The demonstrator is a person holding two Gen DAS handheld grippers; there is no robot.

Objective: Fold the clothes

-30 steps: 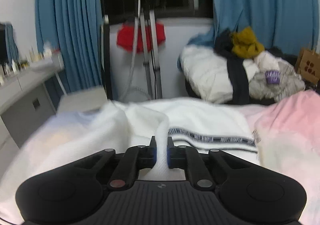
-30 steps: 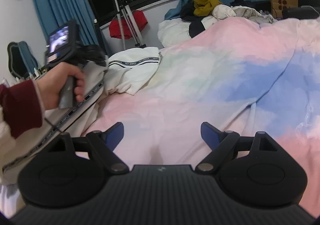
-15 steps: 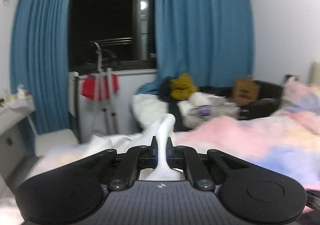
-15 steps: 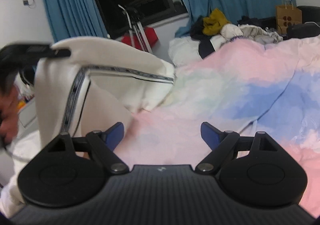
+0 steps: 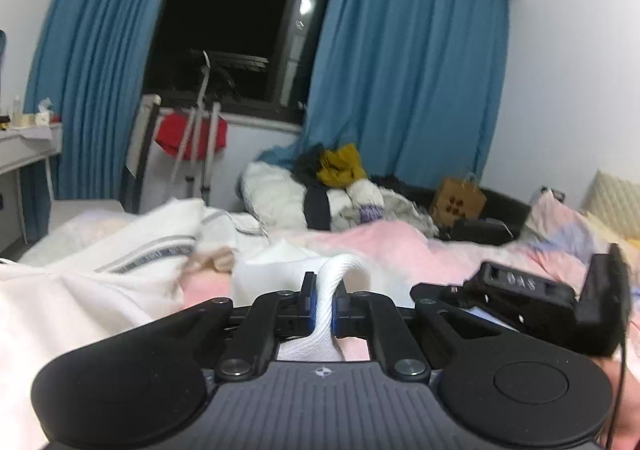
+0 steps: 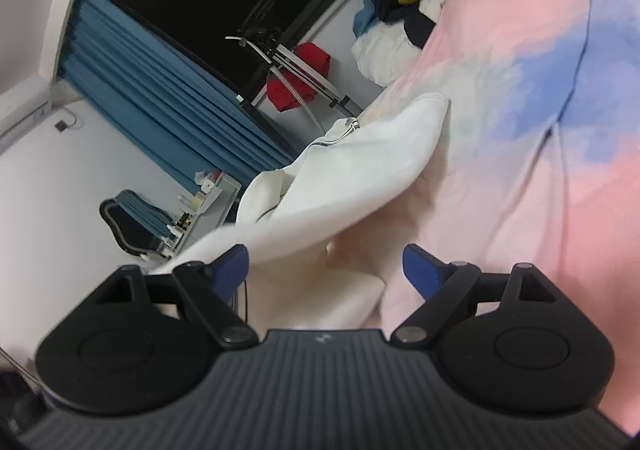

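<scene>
A white garment with a dark patterned stripe lies across the pink and blue bedspread. My left gripper is shut on a ribbed white edge of it, which loops up between the blue pads. In the right wrist view the same white garment hangs stretched in a sheet above the bedspread, zipper end at the far side. My right gripper is open, tilted, with the cloth just beyond its left fingertip and nothing between its jaws. The right gripper's black body shows at the right of the left wrist view.
A heap of clothes with a yellow piece lies past the bed's far end, a brown paper bag beside it. A stand with a red cloth stands before the dark window and blue curtains. A desk is at the left.
My left gripper has carried the held edge across and down toward the bed. The right gripper has rolled sideways and come in under the stretched garment; it stays open.
</scene>
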